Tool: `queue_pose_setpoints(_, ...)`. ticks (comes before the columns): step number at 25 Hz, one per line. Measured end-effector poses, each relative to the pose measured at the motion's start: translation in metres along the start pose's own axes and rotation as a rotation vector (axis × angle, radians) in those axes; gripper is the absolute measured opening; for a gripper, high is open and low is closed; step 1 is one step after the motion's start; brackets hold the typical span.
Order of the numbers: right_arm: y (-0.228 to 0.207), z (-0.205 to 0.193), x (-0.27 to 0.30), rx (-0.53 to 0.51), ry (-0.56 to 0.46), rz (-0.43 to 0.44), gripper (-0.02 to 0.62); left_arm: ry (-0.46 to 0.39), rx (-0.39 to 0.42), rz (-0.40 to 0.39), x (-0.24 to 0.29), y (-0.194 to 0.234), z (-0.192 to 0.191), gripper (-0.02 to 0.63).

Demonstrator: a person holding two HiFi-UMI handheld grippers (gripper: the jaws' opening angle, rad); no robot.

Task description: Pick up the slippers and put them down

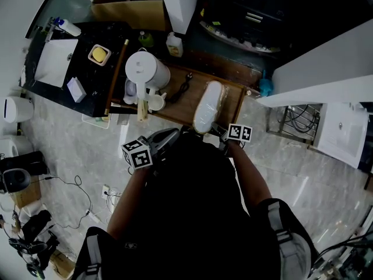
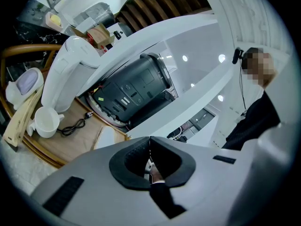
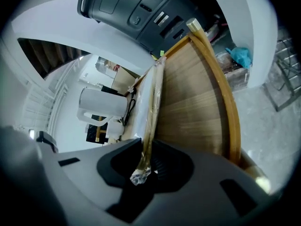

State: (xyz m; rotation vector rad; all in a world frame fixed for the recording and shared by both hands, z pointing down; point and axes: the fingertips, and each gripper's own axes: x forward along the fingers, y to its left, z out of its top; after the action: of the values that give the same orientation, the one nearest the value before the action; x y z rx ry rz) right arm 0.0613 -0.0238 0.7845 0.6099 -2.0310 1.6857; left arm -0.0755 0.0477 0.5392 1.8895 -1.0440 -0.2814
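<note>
Pair of white slippers [image 1: 208, 107] in a clear plastic wrapper, flat on the wooden tabletop [image 1: 234, 98], lengthwise toward the person, near end at the front edge. Right gripper [image 3: 148, 147] at that near end, tilted downward. Fingers a little apart on either side of the wrapper's crimped tip, with a sliver of gap beside the ribbed pad: around the pack, not pinching it. From the right gripper view, pack seen edge-on, stretching away along the wood toward the white electric kettle [image 1: 145, 69].

Left gripper [image 2: 150, 142] just left of the right one in the head view, just short of the tabletop's front edge. Fingers clenched tip to tip, nothing between them.

Left of the slippers on the same tabletop: the kettle, a white cup [image 1: 155, 102] just in front of it, and a black cord [image 1: 185, 86] lying between kettle and slippers. Further left, a second, black tabletop [image 1: 93, 79] with a white sink [image 1: 57, 62] and a yellow soap bar in its dish [image 1: 99, 54].
</note>
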Motion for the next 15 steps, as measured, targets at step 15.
queue_pose_setpoints(15, -0.004, 0.010, -0.014, -0.118, -0.059, -0.106, 0.100, 0.001, 0.001, -0.056, 0.006, -0.003, -0.001, 0.012)
